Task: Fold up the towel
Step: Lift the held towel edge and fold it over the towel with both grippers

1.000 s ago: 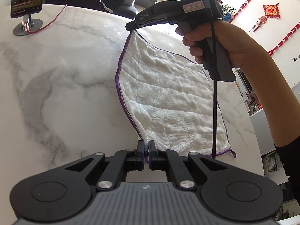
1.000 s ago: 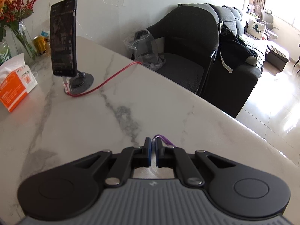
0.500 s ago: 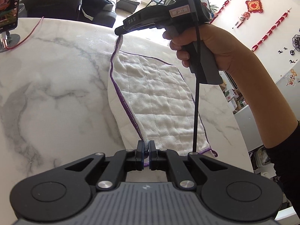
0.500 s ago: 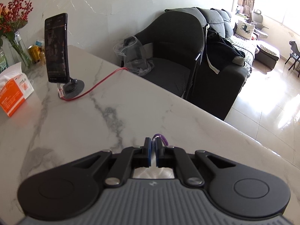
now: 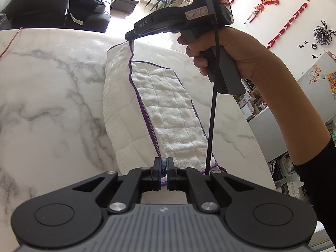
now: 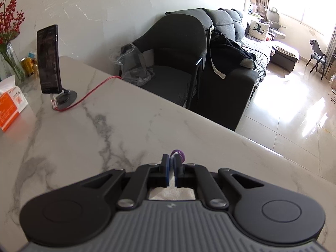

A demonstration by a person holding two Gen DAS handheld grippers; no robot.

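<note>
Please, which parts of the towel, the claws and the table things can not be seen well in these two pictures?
- Right wrist view: nearly all of the towel is hidden under the right claw.
- Left wrist view: the towel's near edge is covered by the left claw.
- Left wrist view: the right claw's tips are side-on, so no gap shows.
- Right wrist view: the phone screen is too dark; the tissue box and flowers are cut off by the left edge.
</note>
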